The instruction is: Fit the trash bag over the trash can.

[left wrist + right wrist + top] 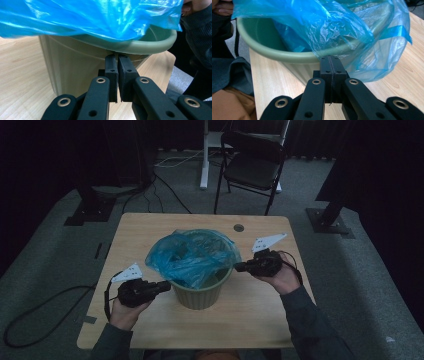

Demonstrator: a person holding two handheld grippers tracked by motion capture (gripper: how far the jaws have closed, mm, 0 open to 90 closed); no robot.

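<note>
While both hands hold their tools low against it, the tabletop [150, 227] spreads pale and wooden beneath and around the two grippers, with a small round hole ahead of the right one near the far edge. Beyond the tabletop, farther from both grippers, a black folding chair [252, 165] stands on the grey carpet.

Between the grippers stands the green bin [202, 292], a ribbed plastic pail with a rolled rim. In the left gripper view its wall rises right in front of the jaws and its rim curves just above their tips. In the right gripper view the rim [287, 56] runs across just ahead of and above the jaw tips.

Over the bin lies the blue bag [192, 255], a thin, crinkled liner that bulges up out of the opening and hangs over the rim. Seen from the left gripper, it drapes above the jaws, clear of them. Seen from the right gripper, one loose fold hangs down outside the bin right at the jaw tips and to their right.

At the bin's left side, the left gripper [164, 286] points at the wall under the rim; its jaws are almost together with a narrow slit between them and nothing visibly in it.

At the bin's right side, the right gripper [239, 267] has its jaws pressed fully together at the bag's edge; whether film is pinched between them cannot be told.
</note>
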